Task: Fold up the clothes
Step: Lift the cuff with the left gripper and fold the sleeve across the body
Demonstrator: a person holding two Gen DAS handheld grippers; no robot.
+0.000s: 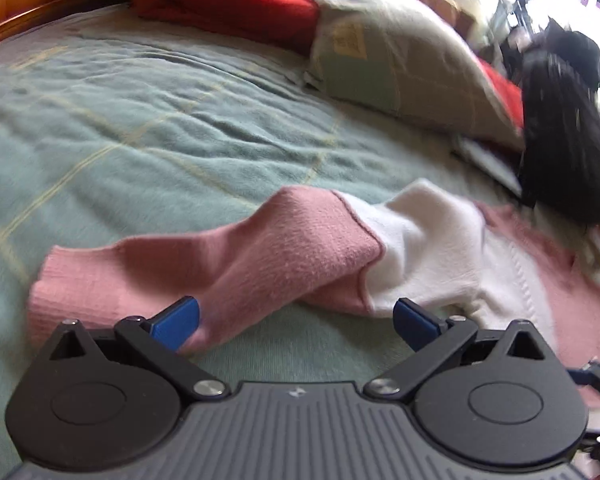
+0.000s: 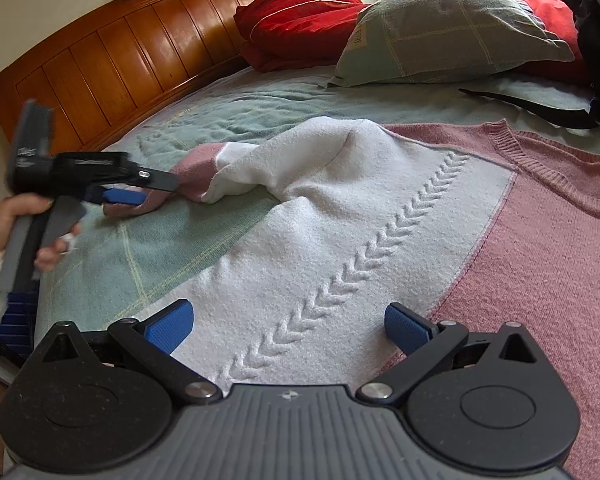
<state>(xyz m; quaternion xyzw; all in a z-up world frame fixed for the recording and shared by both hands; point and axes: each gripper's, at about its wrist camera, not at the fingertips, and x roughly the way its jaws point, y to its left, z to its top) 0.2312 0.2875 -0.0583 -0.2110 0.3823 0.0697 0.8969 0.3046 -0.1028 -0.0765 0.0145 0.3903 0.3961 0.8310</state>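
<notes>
One garment only in play: a pink-and-white sweater (image 2: 340,216) spread face-up on the bed (image 2: 204,112), body flat, neckline toward the pillows.

Leftmost, the wooden headboard (image 2: 112,60). Below it a hand (image 2: 24,220) grips the left claw (image 1: 296,320), which reaches over the sweater's sleeve (image 1: 220,256). From its own camera the jaws stand wide apart, one blue pad (image 1: 178,326) touching or just over the pink cuff end, nothing pinched between them. In the right wrist view the pads look closer to the cuff (whether cloth is caught there, I cannot tell; that part is blurred).

Sleeve lies bunched and humped beside the body, pink cuff outward, white upper part rumpled. Not yet laid across the chest.

Middle: right claw (image 2: 288,328) hovers low over the white panel with its raised chevron stitching, jaws wide apart, empty.

Further right, red cushions (image 2: 300,16), a green checked pillow (image 2: 452,28), dark bag (image 1: 560,120) at the bed's edge.

Judgement: early. No fold is visible; body smoothed, first sleeve fold seemingly about to start. Both sleeves, sides and the final halving remain.
</notes>
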